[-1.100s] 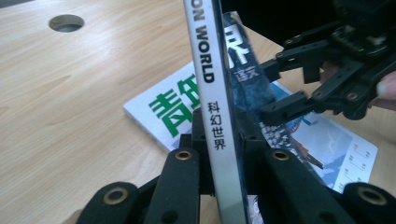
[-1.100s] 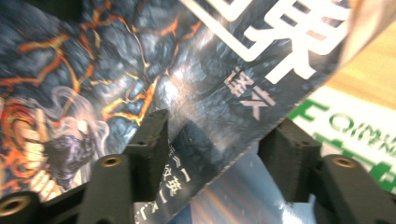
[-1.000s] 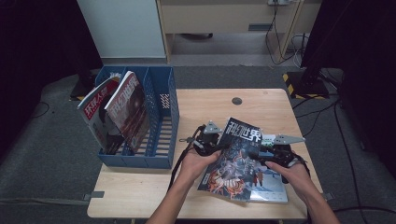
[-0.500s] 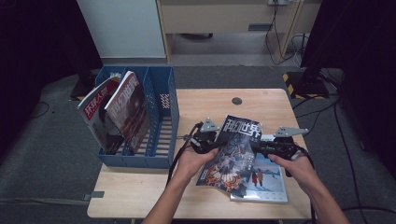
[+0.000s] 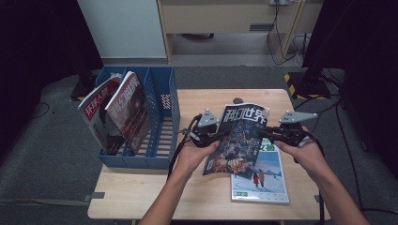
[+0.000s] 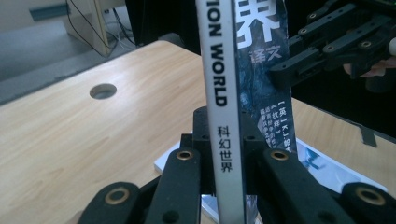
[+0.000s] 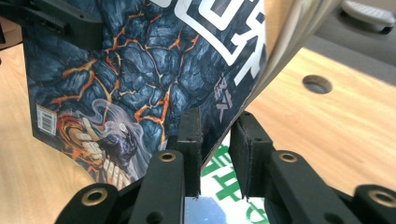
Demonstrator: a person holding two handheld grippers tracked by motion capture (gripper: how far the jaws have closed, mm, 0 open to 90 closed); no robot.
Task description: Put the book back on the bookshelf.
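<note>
Raised magazine, spine "ION WORLD"

Lower magazine half under upper magazine

Wooden table on grey carpet, dim room.

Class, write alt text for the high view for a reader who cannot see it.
Two hand-held claws, left claw and right claw, lift a dark magazine above a wooden table. A second magazine lies beneath; a blue rack with more magazines stands at left.
</note>
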